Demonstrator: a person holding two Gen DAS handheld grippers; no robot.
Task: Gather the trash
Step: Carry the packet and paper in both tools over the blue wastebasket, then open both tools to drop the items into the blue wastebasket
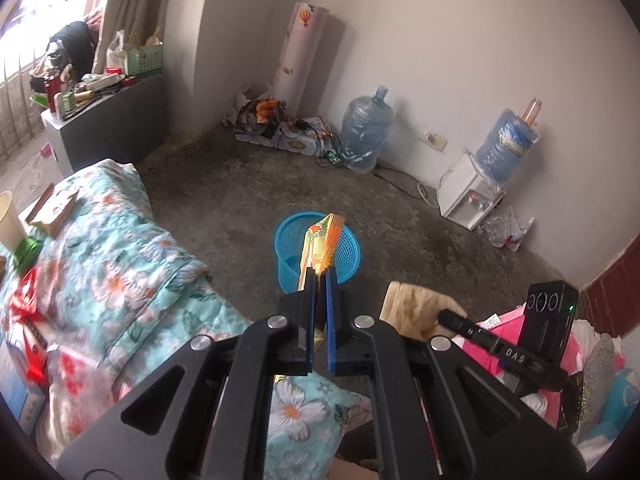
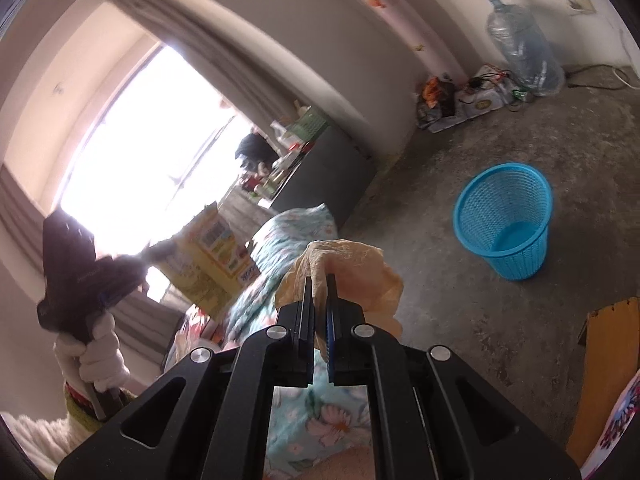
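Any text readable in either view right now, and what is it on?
"DAS": on the right gripper's black body, left wrist view.
Yellow wrapper in the left gripper: printed, too blurred to read.
Water dispenser, its bottle label and the floor box: too small to read.

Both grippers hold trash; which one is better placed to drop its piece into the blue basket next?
Left, probably. The left gripper holds its yellow wrapper lined up with the blue basket; the right gripper, clamping the tan bag, sits off to the side.
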